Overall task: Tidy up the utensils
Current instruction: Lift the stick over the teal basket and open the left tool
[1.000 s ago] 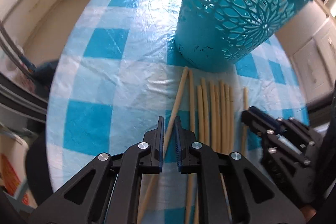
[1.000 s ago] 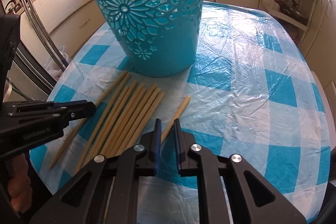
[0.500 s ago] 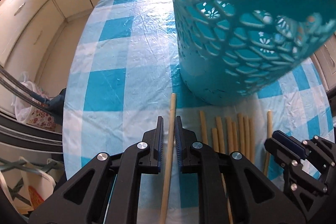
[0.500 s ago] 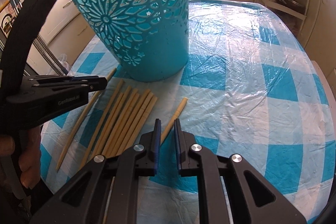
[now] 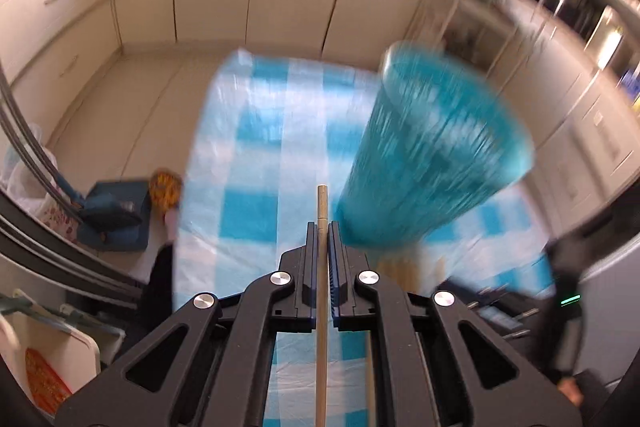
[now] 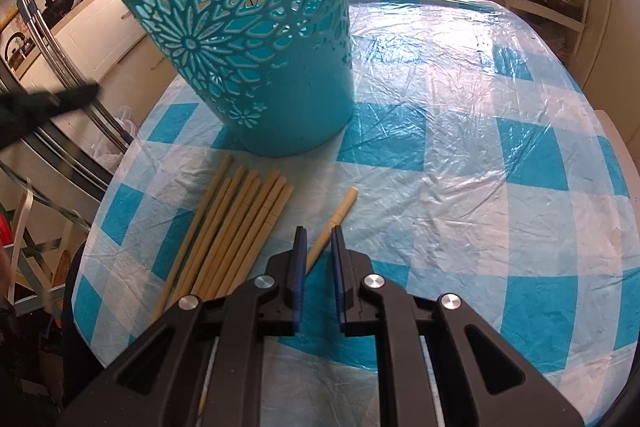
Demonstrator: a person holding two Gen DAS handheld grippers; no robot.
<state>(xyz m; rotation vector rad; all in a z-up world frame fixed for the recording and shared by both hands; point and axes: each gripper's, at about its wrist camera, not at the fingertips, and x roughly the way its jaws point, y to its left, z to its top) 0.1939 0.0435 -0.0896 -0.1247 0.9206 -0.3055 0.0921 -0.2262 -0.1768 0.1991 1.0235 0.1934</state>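
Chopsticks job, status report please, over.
Left gripper shut on one wooden chopstick, lifted. Right gripper hovers, holding nothing. Teal perforated plastic bucket unobstructed.

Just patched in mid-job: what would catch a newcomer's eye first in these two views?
The tall teal cut-out basket standing on the blue-and-white checked tablecloth dominates. Just in front of it lies a bundle of wooden chopsticks, with one stray chopstick beside them, near the right gripper. The left gripper holds a single chopstick clamped between its fingers.
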